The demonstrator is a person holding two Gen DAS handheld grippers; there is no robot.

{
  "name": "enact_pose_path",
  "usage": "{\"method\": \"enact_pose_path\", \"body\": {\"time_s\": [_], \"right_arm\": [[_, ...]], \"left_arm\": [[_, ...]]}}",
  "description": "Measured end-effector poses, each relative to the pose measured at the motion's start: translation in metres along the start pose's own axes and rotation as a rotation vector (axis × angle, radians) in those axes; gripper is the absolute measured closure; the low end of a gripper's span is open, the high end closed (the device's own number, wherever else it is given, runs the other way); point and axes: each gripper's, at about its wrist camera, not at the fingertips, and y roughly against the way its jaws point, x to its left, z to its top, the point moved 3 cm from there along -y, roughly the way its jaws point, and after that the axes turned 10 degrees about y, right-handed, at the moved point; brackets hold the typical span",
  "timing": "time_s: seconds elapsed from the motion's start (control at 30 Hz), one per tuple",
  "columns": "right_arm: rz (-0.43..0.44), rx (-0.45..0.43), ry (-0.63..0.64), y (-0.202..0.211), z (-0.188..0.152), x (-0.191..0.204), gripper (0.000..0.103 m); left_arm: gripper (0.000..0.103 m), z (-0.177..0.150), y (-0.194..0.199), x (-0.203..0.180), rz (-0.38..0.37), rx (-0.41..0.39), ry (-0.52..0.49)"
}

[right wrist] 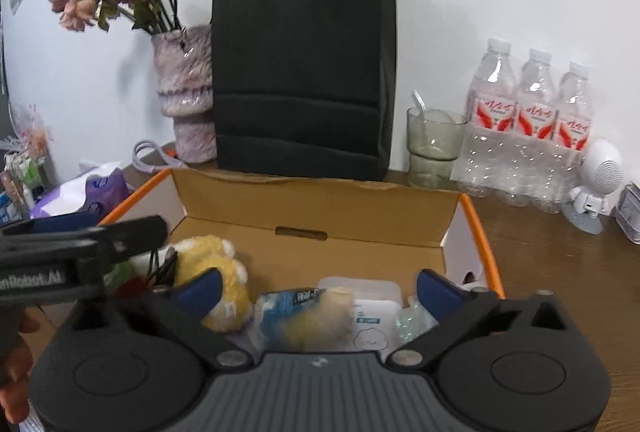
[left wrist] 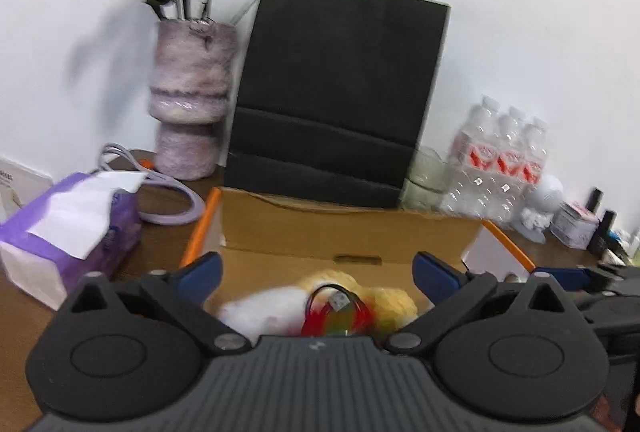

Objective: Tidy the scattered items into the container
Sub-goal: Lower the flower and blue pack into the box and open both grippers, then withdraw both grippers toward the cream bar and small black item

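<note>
An open cardboard box with orange-edged flaps stands on the brown table; it also shows in the right wrist view. Inside lie a yellow and white plush toy, a red coiled cable with a USB plug, a blue packet and a white wipes pack. My left gripper is open and empty above the box's left part. My right gripper is open and empty above the box's right part. The left gripper's body shows at the left of the right wrist view.
A black paper bag and a vase of dried roses stand behind the box. A purple tissue pack and lilac cable lie left. A glass cup, water bottles and a white astronaut speaker stand right.
</note>
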Motion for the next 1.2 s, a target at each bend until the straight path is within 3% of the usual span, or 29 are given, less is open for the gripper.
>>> {"method": "enact_pose_path", "body": {"time_s": [0.47,0.73,1.2], "right_arm": [[-0.015,-0.003,-0.002,0.015,0.005,0.001,0.0],[-0.012,-0.031,0.012,0.039,0.002,0.006,0.0],[-0.057,-0.041,0.039,0.1,-0.043,0.004,0.0]], "left_arm": [[0.0,0.004,0.011,0.0,0.021,-0.018,0.011],[0.0,0.001,0.038,-0.006,-0.01,-0.04,0.005],[0.0,-0.031,0.097,-0.011,-0.062,-0.027,-0.041]]}}
